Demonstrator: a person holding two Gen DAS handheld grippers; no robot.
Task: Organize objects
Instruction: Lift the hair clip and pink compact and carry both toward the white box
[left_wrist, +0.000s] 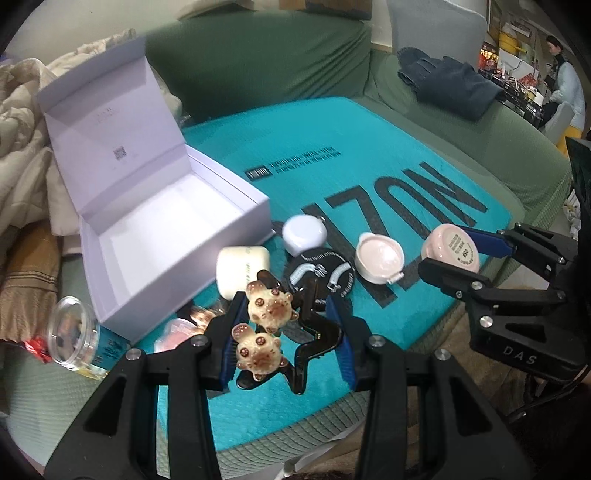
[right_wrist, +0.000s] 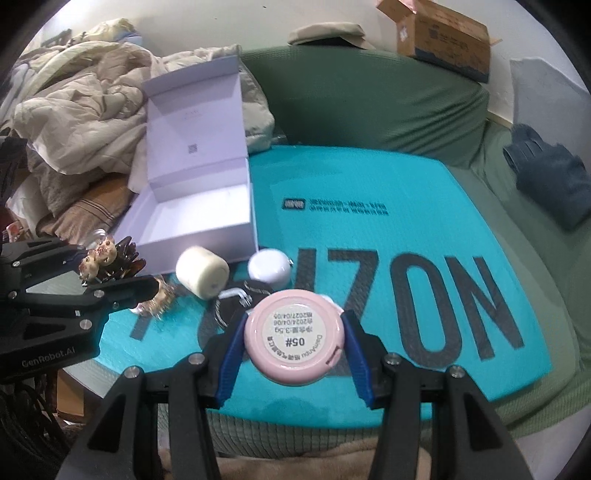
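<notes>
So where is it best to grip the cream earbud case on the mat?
Grip the cream case across its two broad flat faces, coming from above. It seems to lean on the white box with a black pouch close beside, so side approaches look crowded.

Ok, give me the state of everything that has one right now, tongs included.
Left tongs: shut on hair claw, lifted.
Right tongs: shut on pink compact, label side up.
White box: lid open, empty inside.
Pink-lidded case: closed, on teal mat.
Cream case: closed, lying on mat.
</notes>
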